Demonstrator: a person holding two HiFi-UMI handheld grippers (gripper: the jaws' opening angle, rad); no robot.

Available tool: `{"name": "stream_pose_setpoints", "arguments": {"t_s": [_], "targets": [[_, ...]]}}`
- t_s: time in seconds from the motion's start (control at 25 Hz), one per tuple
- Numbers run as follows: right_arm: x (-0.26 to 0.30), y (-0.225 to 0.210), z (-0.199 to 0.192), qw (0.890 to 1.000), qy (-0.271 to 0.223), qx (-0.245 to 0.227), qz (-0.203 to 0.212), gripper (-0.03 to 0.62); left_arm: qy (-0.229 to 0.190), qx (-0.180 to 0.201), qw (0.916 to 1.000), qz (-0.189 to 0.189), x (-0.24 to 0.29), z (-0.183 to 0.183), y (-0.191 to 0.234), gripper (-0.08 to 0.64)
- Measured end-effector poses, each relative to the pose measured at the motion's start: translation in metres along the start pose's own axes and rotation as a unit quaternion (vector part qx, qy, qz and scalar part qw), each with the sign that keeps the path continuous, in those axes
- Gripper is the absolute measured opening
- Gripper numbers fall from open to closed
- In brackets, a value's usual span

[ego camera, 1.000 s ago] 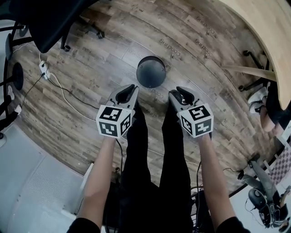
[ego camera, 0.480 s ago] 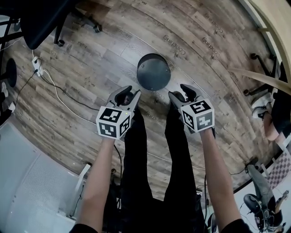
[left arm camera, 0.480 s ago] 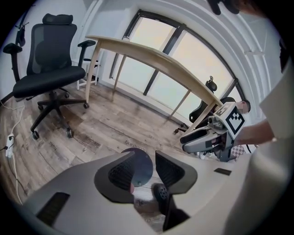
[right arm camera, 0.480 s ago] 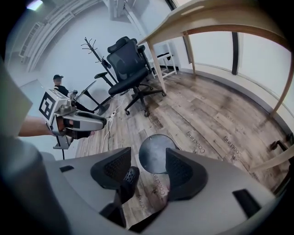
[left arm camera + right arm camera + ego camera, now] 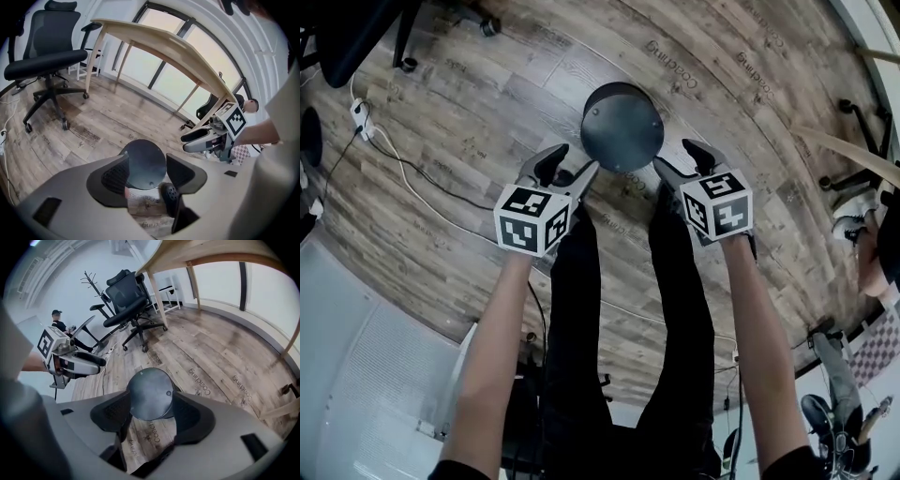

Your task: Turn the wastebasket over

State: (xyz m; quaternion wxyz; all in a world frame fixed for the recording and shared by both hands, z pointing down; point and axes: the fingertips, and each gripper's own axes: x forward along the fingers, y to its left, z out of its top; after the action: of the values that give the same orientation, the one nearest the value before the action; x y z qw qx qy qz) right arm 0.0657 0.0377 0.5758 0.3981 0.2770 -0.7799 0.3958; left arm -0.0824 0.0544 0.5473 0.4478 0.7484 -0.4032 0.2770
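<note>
A dark round wastebasket (image 5: 622,127) stands on the wooden floor with its flat closed bottom facing up. My left gripper (image 5: 572,167) hovers at its near left side and my right gripper (image 5: 677,157) at its near right side. Both sets of jaws are opening, and no pad touches the basket. In the left gripper view the wastebasket (image 5: 146,163) shows beyond the jaws of the left gripper (image 5: 147,177), with the right gripper (image 5: 197,140) off to the side. In the right gripper view the wastebasket (image 5: 150,394) lies ahead of the right gripper (image 5: 151,417), and the left gripper (image 5: 86,364) is at the left.
A black office chair (image 5: 47,61) and a curved wooden table (image 5: 178,51) stand beyond the basket. A white cable with a power strip (image 5: 361,117) lies on the floor at left. The person's dark-trousered legs (image 5: 619,309) are below the grippers. Another person (image 5: 56,319) is far back.
Both grippers have sunk toward the wastebasket, which now looks larger and closer. Both pairs of jaws have spread wider.
</note>
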Motion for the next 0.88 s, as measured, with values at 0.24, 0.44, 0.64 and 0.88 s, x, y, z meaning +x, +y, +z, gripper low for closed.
{"name": "stream_pose_setpoints", "arguments": {"t_s": [0.24, 0.44, 0.64, 0.88], "targets": [[0.034, -0.016, -0.011, 1.000, 0.006, 0.019, 0.002, 0.270, 0.028, 0.007, 0.9995, -0.011, 0.033, -0.017, 0.020, 0.293], [0.058, -0.017, -0.017, 0.998, 0.004, 0.056, 0.021, 0.272, 0.054, -0.019, 0.9979, -0.030, 0.058, -0.034, 0.037, 0.341], [0.078, -0.025, -0.027, 0.999, 0.023, 0.041, 0.018, 0.275, 0.059, -0.039, 0.9971, -0.029, 0.079, -0.042, 0.053, 0.354], [0.092, -0.033, -0.032, 0.998, 0.027, 0.062, 0.016, 0.275, 0.057, -0.078, 0.9946, -0.038, 0.097, -0.048, 0.060, 0.354]]}}
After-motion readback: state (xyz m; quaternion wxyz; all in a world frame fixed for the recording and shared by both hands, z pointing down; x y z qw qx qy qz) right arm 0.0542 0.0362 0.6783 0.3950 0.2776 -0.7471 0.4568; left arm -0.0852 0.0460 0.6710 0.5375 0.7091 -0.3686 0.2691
